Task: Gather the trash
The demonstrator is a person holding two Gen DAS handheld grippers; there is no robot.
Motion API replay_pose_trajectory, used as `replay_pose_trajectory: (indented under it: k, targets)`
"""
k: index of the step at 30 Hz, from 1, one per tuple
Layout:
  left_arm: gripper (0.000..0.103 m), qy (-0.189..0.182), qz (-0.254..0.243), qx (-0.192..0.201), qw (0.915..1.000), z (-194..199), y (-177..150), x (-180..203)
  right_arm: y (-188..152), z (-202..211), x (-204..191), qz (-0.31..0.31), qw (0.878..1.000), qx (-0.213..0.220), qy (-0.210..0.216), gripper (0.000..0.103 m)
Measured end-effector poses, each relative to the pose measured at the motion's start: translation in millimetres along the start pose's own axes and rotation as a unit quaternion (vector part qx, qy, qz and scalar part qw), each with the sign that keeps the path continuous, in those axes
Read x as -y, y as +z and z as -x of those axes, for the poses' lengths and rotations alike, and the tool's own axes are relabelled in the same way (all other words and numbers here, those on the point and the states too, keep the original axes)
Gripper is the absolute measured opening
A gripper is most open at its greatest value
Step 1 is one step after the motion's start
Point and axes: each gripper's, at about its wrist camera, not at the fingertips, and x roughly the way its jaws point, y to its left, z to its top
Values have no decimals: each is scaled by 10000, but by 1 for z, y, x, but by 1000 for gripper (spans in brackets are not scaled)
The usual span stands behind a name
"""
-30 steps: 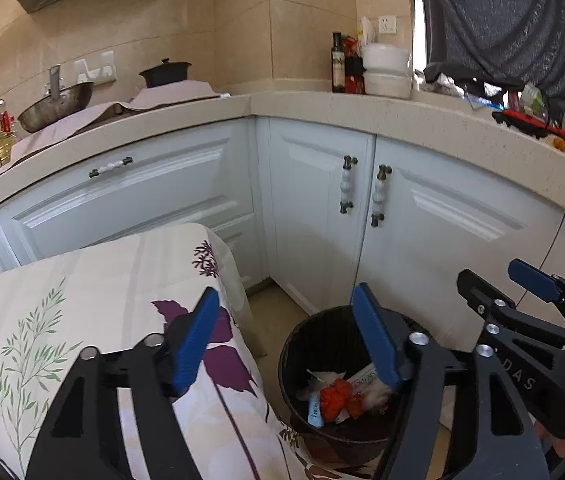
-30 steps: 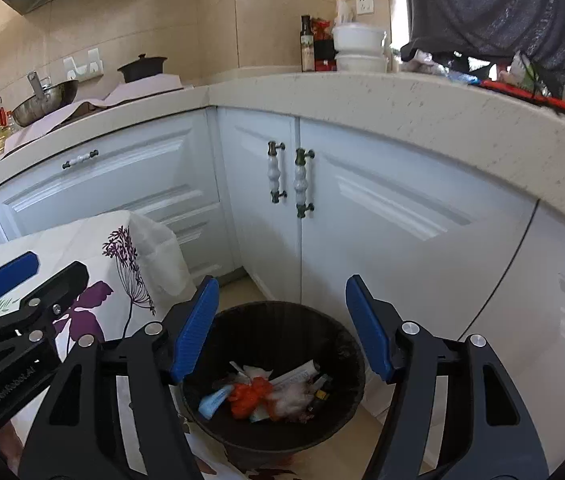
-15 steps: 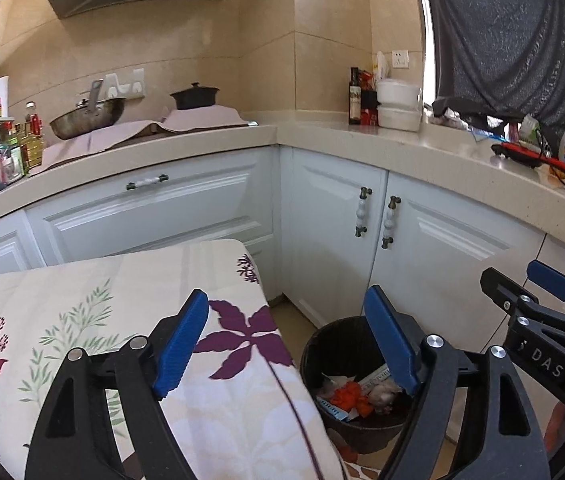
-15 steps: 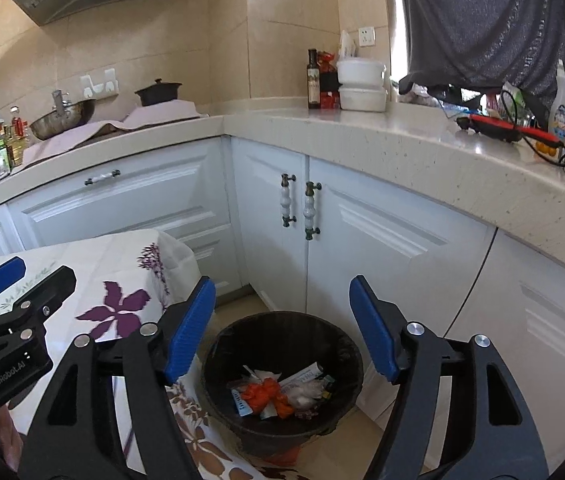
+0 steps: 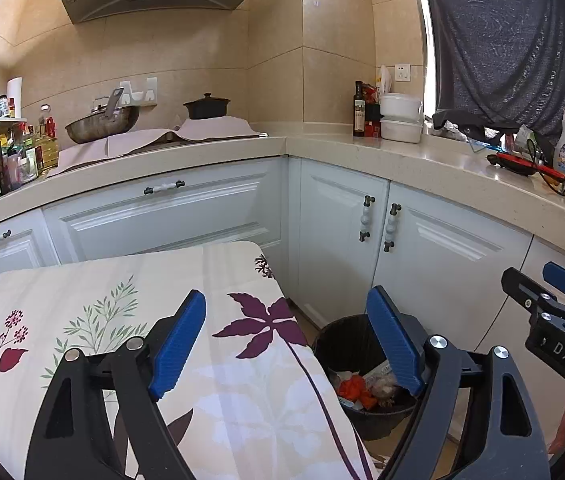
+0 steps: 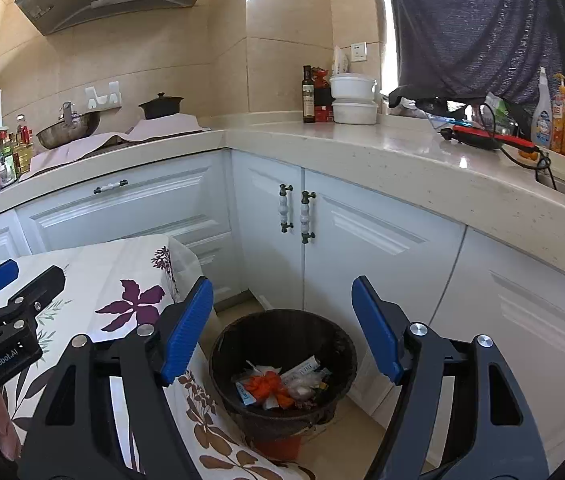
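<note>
A black round trash bin (image 6: 334, 344) stands on the floor by the white cabinets, beside the table corner. It holds trash (image 6: 278, 384): orange scraps, white wrappers and a blue packet. In the left wrist view the bin (image 5: 342, 340) shows between the jaws, low right. My left gripper (image 5: 286, 344) is open and empty above the table's corner. My right gripper (image 6: 282, 328) is open and empty, high above the bin. Each gripper shows in the other's view: the right one (image 5: 554, 304) and the left one (image 6: 6, 292).
A table with a floral cloth (image 5: 102, 320) lies at the lower left. White cabinet doors (image 6: 362, 240) and a beige L-shaped counter (image 6: 402, 156) wrap around behind. A wok (image 5: 102, 124), a black pot (image 5: 206, 108), bottles and white containers (image 6: 352, 100) stand on the counter.
Both grippers have risen and pulled back from the bin, so it looks smaller and lower. More of the table top and the range hood have come into view. Both stayed open.
</note>
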Motion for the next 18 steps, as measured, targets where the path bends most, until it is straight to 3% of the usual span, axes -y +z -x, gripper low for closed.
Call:
replay_pose_trajectory:
  k: [18]
  targets:
    - [80,-78,-51,14,10000,13,-7,-1,-8,19,3,4,9998,57,-209,70]
